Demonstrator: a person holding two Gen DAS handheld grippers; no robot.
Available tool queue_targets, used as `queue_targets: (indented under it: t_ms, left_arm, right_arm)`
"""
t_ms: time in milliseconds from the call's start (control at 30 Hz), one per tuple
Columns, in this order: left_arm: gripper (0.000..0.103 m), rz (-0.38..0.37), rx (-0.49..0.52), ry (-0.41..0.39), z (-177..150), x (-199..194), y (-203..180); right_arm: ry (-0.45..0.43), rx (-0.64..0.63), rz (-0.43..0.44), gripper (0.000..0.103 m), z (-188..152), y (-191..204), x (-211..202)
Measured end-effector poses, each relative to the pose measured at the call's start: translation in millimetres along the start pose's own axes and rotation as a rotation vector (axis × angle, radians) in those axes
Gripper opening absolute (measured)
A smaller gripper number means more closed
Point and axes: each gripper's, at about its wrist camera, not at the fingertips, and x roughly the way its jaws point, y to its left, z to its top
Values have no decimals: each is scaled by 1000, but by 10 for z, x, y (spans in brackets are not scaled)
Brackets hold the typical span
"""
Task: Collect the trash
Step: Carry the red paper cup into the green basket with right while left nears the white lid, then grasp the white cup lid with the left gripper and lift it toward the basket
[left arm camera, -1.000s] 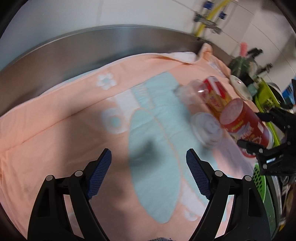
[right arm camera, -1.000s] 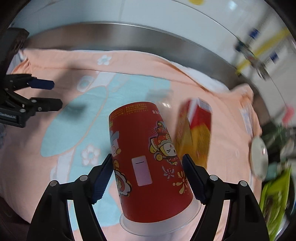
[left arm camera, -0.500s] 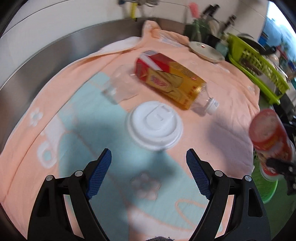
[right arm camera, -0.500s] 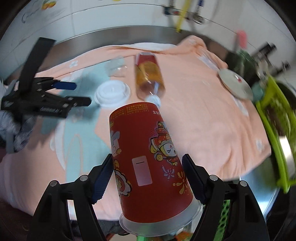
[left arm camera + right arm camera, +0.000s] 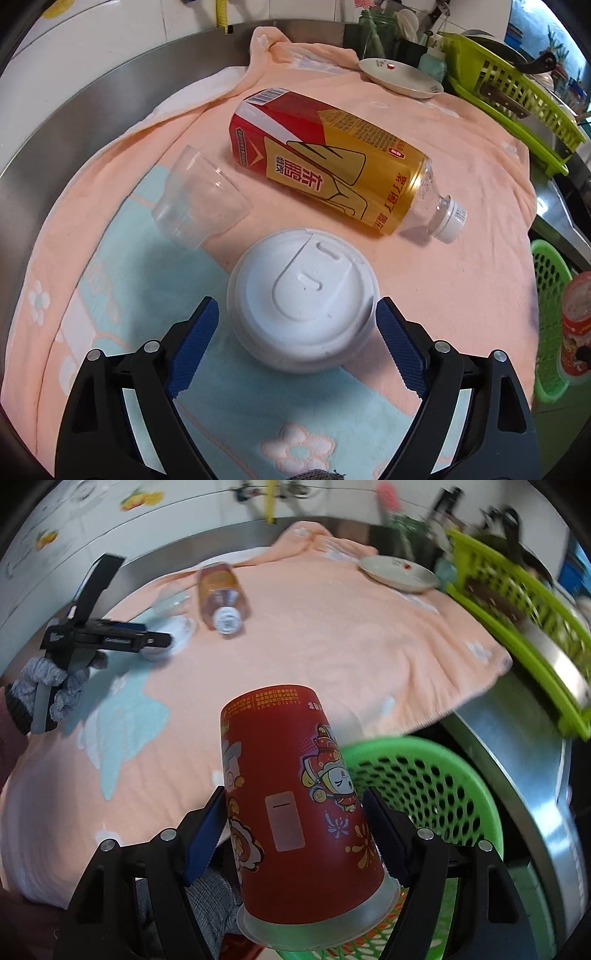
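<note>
A white cup lid point(image 5: 303, 295) lies on the peach towel point(image 5: 443, 277) between the fingers of my left gripper point(image 5: 297, 332). Its jaws are opening and the pads stand just off the lid's rim. Beyond the lid lie a clear plastic cup point(image 5: 199, 199) and a red-and-gold drink bottle point(image 5: 332, 162), both on their sides. My right gripper point(image 5: 295, 823) is shut on a red paper cup point(image 5: 295, 794), held upside down over the near rim of a green mesh basket point(image 5: 424, 775) beside the table. The right wrist view shows the left gripper point(image 5: 159, 635) in a gloved hand point(image 5: 48, 686).
A white plate point(image 5: 400, 75) sits at the towel's far right corner. A lime-green dish rack point(image 5: 517, 85) with dishes stands beyond it on the steel counter. Bottles and utensils line the back wall. The steel table rim curves around the towel's left side.
The left gripper has come down over the white lid, which now lies between its fingers. The right gripper has carried the red cup off the towel to above the green basket.
</note>
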Motion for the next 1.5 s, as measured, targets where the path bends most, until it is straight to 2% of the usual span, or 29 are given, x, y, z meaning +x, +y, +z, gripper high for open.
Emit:
queue_targets:
  t_ms: [233, 733, 900, 933, 1200, 1500]
  left_arm:
    - [86, 6, 30, -3, 25, 86, -51]
    - [84, -5, 28, -21, 5, 87, -45]
    - [83, -3, 26, -29, -47, 47, -60]
    - [77, -11, 30, -36, -60, 23, -65]
    - [77, -2, 34, -34, -133, -34, -58]
    - [77, -11, 30, -52, -261, -161, -76]
  right_arm:
    - [12, 118, -33, 71, -204, -283, 85]
    - [58, 313, -91, 69, -538, -827, 264]
    - [81, 344, -98, 69, -634, -918, 348]
    - [81, 347, -103, 69, -654, -930, 356]
    - [73, 359, -90, 69, -713, -951, 333]
    - [24, 368, -62, 69, -730, -863, 194]
